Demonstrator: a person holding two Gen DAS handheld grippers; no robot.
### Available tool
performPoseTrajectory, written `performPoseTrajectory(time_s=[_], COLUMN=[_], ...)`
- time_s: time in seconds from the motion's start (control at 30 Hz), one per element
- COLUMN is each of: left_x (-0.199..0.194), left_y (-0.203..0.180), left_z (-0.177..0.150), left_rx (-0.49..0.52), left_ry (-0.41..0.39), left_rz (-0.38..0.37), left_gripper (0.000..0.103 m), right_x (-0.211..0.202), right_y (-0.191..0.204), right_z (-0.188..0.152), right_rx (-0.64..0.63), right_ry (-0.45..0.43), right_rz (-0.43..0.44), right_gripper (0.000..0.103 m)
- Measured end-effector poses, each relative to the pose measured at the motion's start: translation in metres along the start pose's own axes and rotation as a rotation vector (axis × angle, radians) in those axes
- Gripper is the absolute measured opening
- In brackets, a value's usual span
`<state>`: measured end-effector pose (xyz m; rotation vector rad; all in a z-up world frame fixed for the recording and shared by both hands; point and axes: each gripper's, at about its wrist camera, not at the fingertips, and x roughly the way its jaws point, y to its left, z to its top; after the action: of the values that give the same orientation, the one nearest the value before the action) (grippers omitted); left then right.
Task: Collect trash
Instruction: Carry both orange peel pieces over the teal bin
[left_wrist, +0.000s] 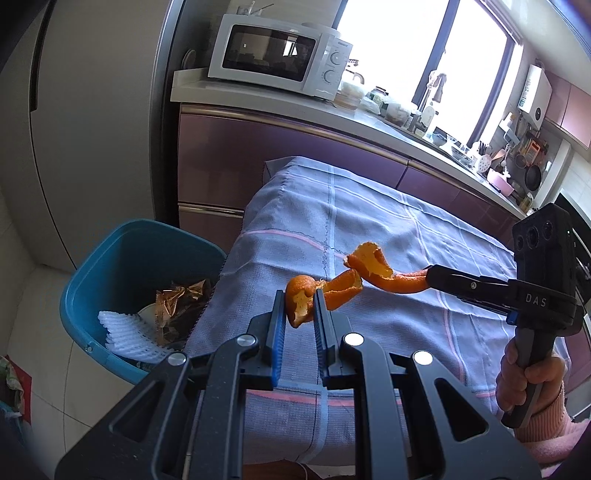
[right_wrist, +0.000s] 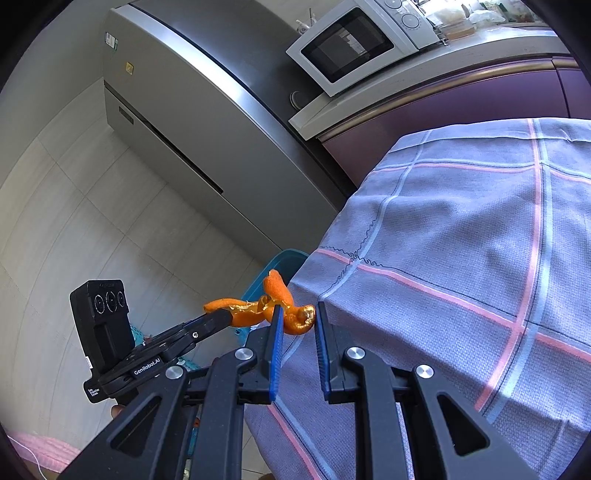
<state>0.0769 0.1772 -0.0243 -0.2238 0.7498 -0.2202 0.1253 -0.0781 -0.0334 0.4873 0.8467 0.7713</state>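
Both hand-held grippers clamp one long curled strip of orange peel and hold it in the air over the near-left corner of the bench, which is draped in a blue-grey checked cloth.

Left hand-held gripper: blue pads closed on the rounded end of the peel. Right hand-held gripper: pads closed on the thin tail end; a hand in a pink sleeve grips its handle.

A teal plastic bin stands on the floor just left of the bench corner. It holds white foam netting and a crumpled brown wrapper.
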Motion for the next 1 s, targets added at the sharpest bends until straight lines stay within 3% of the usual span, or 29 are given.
performPoseTrajectory(time_s=[1.0], left_x=[-0.010], left_y=[0.030], left_z=[0.001], left_rx=[-0.051], left_ry=[-0.023], left_rz=[0.048], left_gripper=[0.015], right_x=[0.017], right_y=[0.024], right_z=[0.018], right_rx=[-0.050], right_ry=[0.009], right_rz=[0.033], right_gripper=[0.015])
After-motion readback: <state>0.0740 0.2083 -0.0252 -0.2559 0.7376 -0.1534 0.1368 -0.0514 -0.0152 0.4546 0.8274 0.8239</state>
